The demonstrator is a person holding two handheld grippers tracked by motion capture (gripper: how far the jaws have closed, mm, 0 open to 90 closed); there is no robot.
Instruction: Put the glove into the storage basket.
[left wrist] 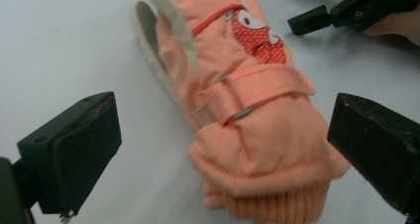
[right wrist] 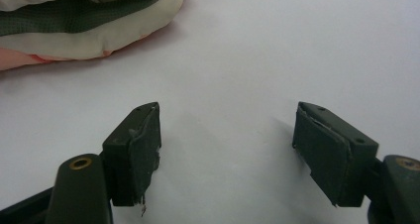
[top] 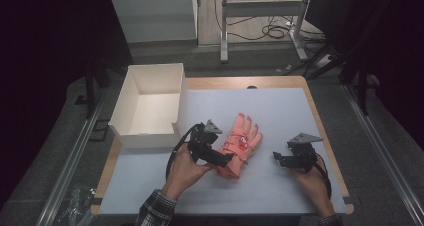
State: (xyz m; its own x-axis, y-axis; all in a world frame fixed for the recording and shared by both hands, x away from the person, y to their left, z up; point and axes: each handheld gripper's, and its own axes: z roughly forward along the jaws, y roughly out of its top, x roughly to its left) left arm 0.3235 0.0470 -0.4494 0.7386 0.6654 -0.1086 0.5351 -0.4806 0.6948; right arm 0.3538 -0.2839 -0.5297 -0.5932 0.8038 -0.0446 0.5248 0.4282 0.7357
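Note:
An orange winter glove (top: 242, 138) with a red face patch and a wrist strap lies flat on the white mat, fingers pointing away from the person. My left gripper (top: 227, 158) hovers at the glove's knitted cuff. In the left gripper view the glove (left wrist: 247, 110) lies between the wide-open jaws of that gripper (left wrist: 230, 135), and the pads stay clear of it. My right gripper (top: 277, 158) rests low on the mat to the right of the glove. Its jaws (right wrist: 228, 144) stand open with nothing between them, and the glove's pale palm side (right wrist: 89, 26) lies beyond them at the upper left.
An open white box (top: 150, 138) stands at the back left of the table, close to the left hand. The white mat (top: 280, 111) covers the wooden tabletop. Beyond the table are desk legs and cables on the floor.

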